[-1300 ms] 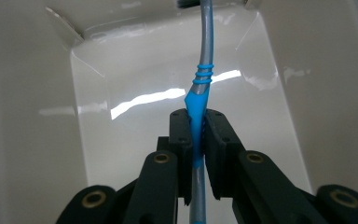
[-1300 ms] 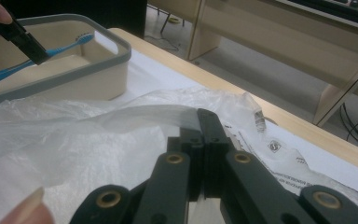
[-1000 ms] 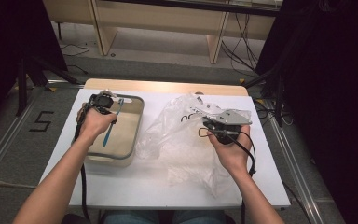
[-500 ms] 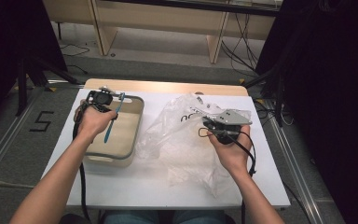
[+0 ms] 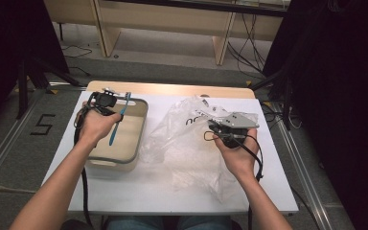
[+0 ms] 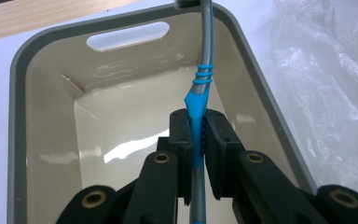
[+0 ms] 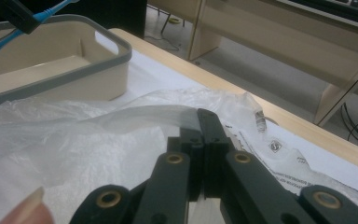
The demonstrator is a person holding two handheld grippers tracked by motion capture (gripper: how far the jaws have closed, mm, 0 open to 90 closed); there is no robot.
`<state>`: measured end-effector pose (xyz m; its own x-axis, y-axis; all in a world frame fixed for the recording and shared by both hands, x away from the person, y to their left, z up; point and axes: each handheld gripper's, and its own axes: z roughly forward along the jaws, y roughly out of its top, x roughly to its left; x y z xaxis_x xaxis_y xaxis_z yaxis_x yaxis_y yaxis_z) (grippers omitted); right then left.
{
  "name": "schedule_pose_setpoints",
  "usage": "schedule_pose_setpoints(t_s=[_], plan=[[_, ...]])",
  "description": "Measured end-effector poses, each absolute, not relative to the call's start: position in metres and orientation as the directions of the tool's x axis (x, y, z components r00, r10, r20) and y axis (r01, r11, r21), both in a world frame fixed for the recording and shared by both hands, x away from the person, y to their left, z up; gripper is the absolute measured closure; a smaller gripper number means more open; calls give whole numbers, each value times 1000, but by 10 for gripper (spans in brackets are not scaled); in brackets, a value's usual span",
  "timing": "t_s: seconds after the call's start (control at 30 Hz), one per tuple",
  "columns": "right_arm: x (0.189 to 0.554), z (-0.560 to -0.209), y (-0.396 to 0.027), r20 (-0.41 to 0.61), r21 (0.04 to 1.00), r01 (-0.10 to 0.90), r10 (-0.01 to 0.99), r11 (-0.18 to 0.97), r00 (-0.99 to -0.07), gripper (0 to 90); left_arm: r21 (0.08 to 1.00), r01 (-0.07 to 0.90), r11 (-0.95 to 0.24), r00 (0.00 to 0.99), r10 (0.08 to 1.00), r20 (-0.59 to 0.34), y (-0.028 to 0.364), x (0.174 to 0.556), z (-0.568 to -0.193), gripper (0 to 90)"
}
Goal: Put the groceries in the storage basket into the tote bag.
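My left gripper is shut on a blue and grey toothbrush and holds it over a beige bin with a grey rim. From above, the toothbrush slants across the bin with the left gripper clamped near its middle. The toothbrush head points to the bin's far end. My right gripper is shut on a fold of a clear plastic bag. Right of the bin, the crumpled bag lies spread on the table, with the right gripper at its far part.
The bin is empty inside and has a handle slot in its far wall. A white sheet covers the table, and a wooden strip runs along the far edge. Wooden shelving and cables lie on the floor beyond.
The left gripper has lifted the toothbrush slightly over the bin, head end a little farther away. The right gripper and the bag have stayed where they were.
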<state>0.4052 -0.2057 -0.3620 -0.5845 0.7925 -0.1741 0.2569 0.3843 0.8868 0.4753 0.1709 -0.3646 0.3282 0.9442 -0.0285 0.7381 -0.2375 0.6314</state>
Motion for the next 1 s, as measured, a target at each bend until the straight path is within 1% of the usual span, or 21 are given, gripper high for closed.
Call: schedule_pose_setpoints(t_s=[0.63, 1.0], plan=[[405, -362, -207, -170, 888, 257, 792, 381, -586, 900, 688, 679, -258, 378, 925, -26, 157, 458, -346, 814], [405, -362, -206, -169, 888, 259, 793, 380, -585, 900, 704, 657, -268, 406, 913, -31, 152, 451, -341, 814]])
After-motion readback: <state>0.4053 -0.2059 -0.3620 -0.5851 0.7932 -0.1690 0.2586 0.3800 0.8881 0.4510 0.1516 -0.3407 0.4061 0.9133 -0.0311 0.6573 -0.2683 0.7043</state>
